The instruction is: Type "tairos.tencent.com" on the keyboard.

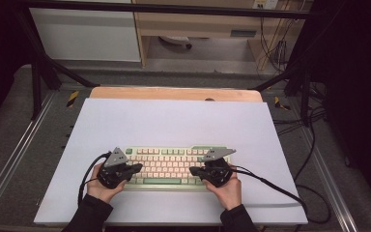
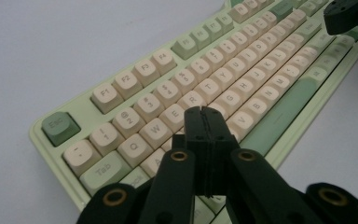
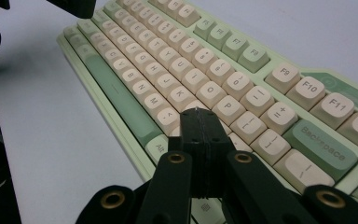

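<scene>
A: What's hard to make out here?

B: In the high view the left claw (image 1: 136, 167) and right claw (image 1: 194, 170) cover both ends of the keyboard (image 1: 166, 166), so the outer key columns are hidden. The person's left hand (image 1: 104, 186) and right hand (image 1: 228, 186) sit at the 6 o'clock side, sleeves cut off by the frame edge.

A: And up close?

B: In the left gripper view the left claw (image 2: 204, 112) blocks the keys around D and F, and the bottom row is mostly hidden behind its black arms. The right claw (image 2: 349, 16) shows as a dark tip at 1 o'clock, cut off. In the right gripper view the right claw (image 3: 200, 113) hides the keys just below P; the far end of the keyboard (image 3: 168, 65) blurs toward 11 o'clock.

A: Claw states?

B: Both are closed, jaws pressed together with nothing between them. Whether the tips touch the keycaps I cannot tell.

A: Where does the keyboard lie?

B: On the pale mat (image 1: 174, 121) covering the desk (image 1: 174, 93), toward 6 o'clock of the mat. Its long axis runs from 9 to 3 o'clock, the space bar (image 1: 162, 181) row facing the person and the function row pointing to 12 o'clock
</scene>
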The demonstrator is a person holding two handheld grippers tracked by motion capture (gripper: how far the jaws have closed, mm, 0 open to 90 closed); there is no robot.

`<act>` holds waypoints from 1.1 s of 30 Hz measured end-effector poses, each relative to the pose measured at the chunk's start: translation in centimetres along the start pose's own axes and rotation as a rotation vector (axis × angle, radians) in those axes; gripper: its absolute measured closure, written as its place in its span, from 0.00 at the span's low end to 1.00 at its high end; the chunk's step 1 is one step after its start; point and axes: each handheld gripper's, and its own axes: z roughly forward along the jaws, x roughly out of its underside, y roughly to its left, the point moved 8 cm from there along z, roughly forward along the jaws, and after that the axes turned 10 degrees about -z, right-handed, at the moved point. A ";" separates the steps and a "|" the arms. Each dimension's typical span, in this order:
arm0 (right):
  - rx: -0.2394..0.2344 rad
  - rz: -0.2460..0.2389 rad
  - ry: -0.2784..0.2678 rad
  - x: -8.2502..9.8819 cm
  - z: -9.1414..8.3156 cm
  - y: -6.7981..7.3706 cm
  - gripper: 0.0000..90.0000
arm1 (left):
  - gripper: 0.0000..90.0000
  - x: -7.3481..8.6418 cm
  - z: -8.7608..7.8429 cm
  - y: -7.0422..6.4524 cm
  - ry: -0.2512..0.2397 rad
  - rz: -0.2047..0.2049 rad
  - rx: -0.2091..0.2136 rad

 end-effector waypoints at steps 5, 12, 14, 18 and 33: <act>0.004 0.004 -0.003 0.1 -0.2 -0.1 1.00 | 1.00 -0.4 0.9 -0.9 0.017 0.012 0.012; 0.003 0.003 -0.004 0.3 -0.2 -0.2 1.00 | 1.00 0.2 2.2 -1.4 0.044 0.021 0.024; 0.002 0.004 -0.005 0.3 -0.2 -0.2 1.00 | 1.00 0.6 2.5 -1.5 0.053 0.022 0.025; 0.000 0.009 -0.006 0.4 -0.1 0.0 1.00 | 1.00 1.1 2.9 -1.4 0.065 0.028 0.025; 0.004 0.009 -0.012 0.6 -0.4 -0.1 1.00 | 1.00 1.4 3.2 -1.5 0.061 0.042 0.024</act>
